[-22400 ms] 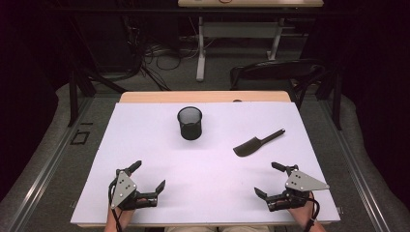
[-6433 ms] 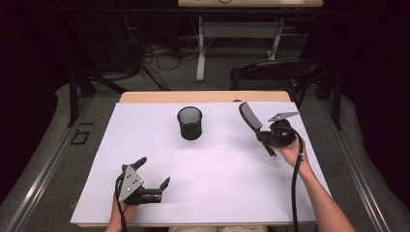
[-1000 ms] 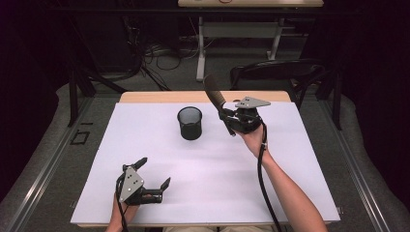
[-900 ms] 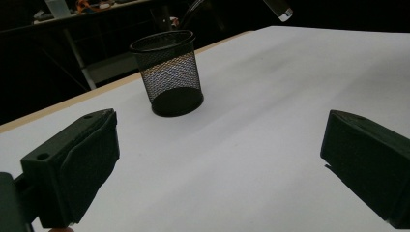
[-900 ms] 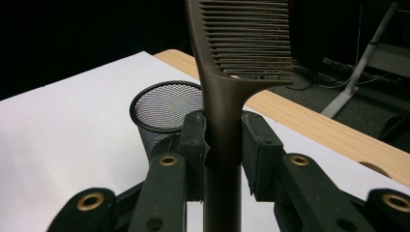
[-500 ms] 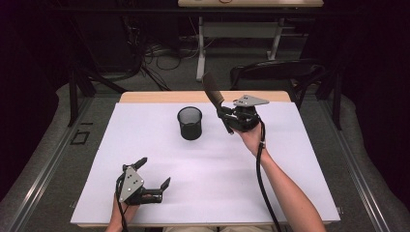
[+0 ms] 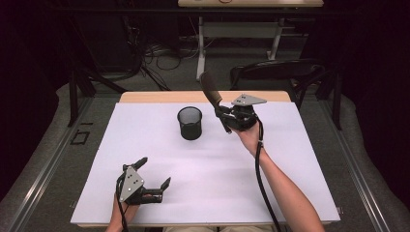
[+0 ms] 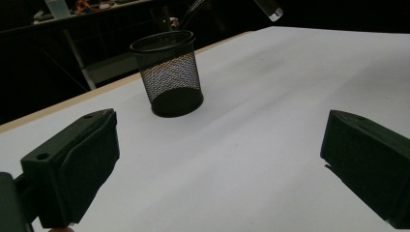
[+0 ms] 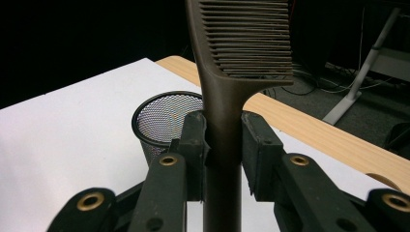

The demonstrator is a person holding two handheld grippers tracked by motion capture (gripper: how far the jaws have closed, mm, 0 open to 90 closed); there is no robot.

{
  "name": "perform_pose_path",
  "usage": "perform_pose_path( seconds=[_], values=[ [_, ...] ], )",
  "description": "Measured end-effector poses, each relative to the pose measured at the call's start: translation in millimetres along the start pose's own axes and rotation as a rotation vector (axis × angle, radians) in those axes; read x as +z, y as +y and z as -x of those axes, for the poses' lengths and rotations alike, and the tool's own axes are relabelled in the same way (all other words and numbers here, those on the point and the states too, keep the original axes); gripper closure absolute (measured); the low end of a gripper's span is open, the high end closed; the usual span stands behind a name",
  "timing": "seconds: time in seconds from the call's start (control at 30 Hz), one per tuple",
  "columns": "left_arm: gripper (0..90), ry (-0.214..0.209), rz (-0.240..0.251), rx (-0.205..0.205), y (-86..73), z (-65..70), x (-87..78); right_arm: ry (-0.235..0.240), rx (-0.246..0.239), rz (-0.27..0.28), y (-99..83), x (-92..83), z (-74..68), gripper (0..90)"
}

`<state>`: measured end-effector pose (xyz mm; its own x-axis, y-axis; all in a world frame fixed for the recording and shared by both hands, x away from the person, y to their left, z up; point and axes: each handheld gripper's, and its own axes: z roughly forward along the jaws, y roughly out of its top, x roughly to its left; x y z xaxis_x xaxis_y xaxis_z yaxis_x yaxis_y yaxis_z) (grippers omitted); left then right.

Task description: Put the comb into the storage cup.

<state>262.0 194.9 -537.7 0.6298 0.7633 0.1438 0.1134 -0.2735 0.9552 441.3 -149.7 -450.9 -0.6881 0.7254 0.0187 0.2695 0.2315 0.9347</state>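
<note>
Fingers: right gripper clamps matte toothed comb | left gripper wide | round mesh cup

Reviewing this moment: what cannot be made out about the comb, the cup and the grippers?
- Dark plastic comb: in the right gripper view the top edge cuts off its toothed end and the bottom edge cuts off its handle.
- Black wire-mesh cup: the right gripper hides its near wall there.
- Left gripper: high view too small for pad detail.

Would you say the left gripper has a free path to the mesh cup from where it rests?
Probably yes: the left gripper is open, and bare white table lies between it and the mesh cup.
</note>
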Motion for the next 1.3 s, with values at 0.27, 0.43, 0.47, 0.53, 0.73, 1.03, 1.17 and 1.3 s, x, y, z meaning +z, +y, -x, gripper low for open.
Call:
perform_pose_path(
  seconds=[0.27,0.43,0.47,0.53,0.73,1.03,1.17,1.3],
  values=[
    [0.2,0.000,0.001,0.000,0.1,0.1,-0.3,0.003,-0.001,0.006,2.8,0.9,-1.2,72.9],
    [0.2,0.000,0.001,-0.001,0.0,0.0,-0.1,0.004,0.000,0.006,3.4,2.1,-1.2,72.9],
    [0.2,0.000,0.001,0.000,0.1,0.1,-0.1,0.004,0.000,0.006,3.4,2.3,-1.2,72.9],
    [0.2,-0.001,0.001,0.001,0.1,0.1,-0.2,0.004,-0.002,0.005,3.6,2.8,-1.1,72.9],
    [0.2,-0.001,0.001,0.000,0.1,0.0,-0.2,0.005,0.000,0.007,4.7,3.6,-1.1,72.9],
    [0.2,0.000,0.002,-0.001,0.0,0.1,-0.2,0.006,0.000,0.012,6.8,4.6,-1.9,72.9],
    [0.2,0.000,0.001,0.001,0.1,0.1,-0.3,0.007,0.000,0.016,7.8,5.7,-1.9,72.9],
    [0.2,0.001,0.002,-0.001,0.0,-0.2,-0.6,0.006,0.000,0.024,8.3,7.1,-2.7,72.9]
  ],
)
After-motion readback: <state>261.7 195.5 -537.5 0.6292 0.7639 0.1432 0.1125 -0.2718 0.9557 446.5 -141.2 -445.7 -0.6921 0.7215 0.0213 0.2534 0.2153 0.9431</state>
